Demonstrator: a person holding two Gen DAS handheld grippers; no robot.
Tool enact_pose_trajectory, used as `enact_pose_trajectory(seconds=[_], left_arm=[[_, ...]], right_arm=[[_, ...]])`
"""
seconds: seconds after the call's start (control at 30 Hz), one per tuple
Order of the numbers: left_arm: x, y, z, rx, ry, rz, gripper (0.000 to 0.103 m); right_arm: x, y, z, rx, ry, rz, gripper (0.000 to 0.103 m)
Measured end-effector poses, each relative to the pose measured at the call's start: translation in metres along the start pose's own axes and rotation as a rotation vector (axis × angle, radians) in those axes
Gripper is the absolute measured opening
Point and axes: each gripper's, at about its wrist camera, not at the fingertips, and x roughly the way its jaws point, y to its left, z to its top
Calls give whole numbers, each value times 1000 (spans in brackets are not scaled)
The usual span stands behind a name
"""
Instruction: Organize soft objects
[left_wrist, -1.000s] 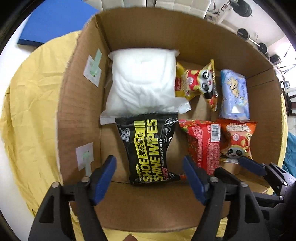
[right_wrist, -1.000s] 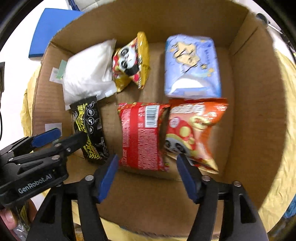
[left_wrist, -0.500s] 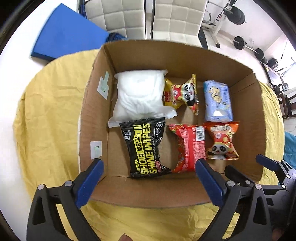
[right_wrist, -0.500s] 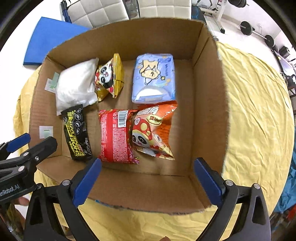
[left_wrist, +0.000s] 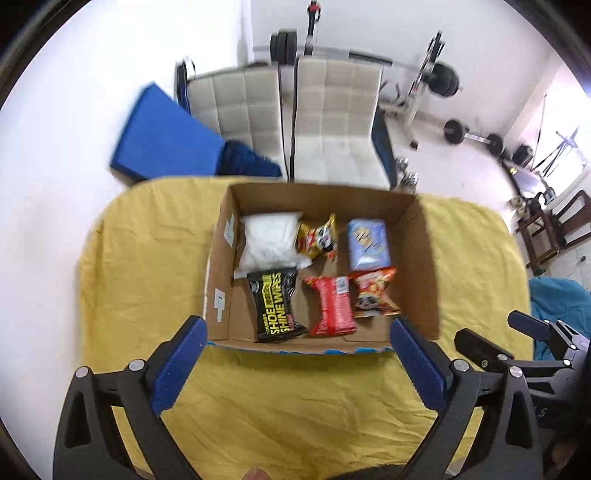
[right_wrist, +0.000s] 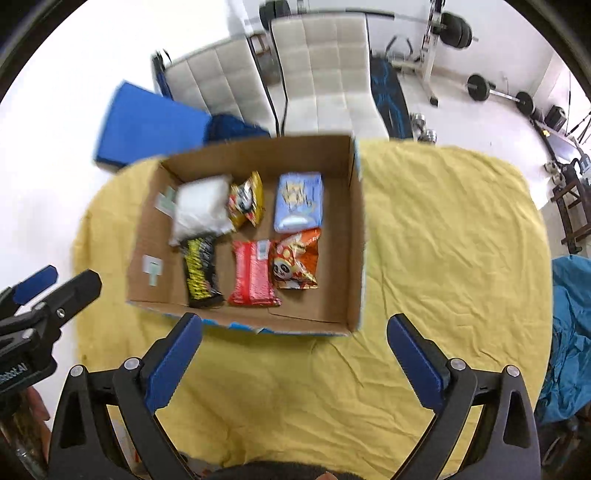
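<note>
Yellow cloth (left_wrist: 295, 398) covers the table we work over, with white chairs (left_wrist: 332, 122) and gym weights behind it. Our landmark is the cardboard box (left_wrist: 424, 258), open at the top, and every soft packet we can see lies inside it.

Against the box's far wall sit the white pillow pack (left_wrist: 271, 243), the yellow panda snack (left_wrist: 319, 238) and the pale blue tissue pack (left_wrist: 368, 243). Toward its near wall lie the black shoe-wipes pack (left_wrist: 276, 304), the red packet (left_wrist: 332, 304) and the orange panda bag (left_wrist: 373, 295). The three near packets run with their long axes from near wall to far wall, side by side, the red and orange ones touching or nearly so; blur keeps us from being sure.

Our left gripper (left_wrist: 295, 363) hangs above the cloth on the near side of the box, jaws spread wide and holding nothing. Our right gripper (right_wrist: 293, 354) hangs likewise, jaws wide apart and empty, facing the box's near wall and nearer its right side, where bare floor shows beyond the orange bag.

We judge the sorting close to finished: no loose packet shows on the cloth. Should any packet need straightening, it lies ahead of and below both pairs of jaws, the black pack nearer our left hand, the orange bag nearer our right.
</note>
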Motion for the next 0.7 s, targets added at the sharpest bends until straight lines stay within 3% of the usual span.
enact_pose_trajectory(seconds=[0.13,0.37,0.7], left_arm=[[-52,-6,-2,11,-94,19,102],[-100,-10,-14,18,-153,61,103],[-131,-7,-30,-28,-178,41,103]], right_arm=[[-61,-4,-10,-6,-90,-4,102],[-132,-2,-29,-21,-186,-3,102],[-172,9,-48,-66,-223,-2,102]])
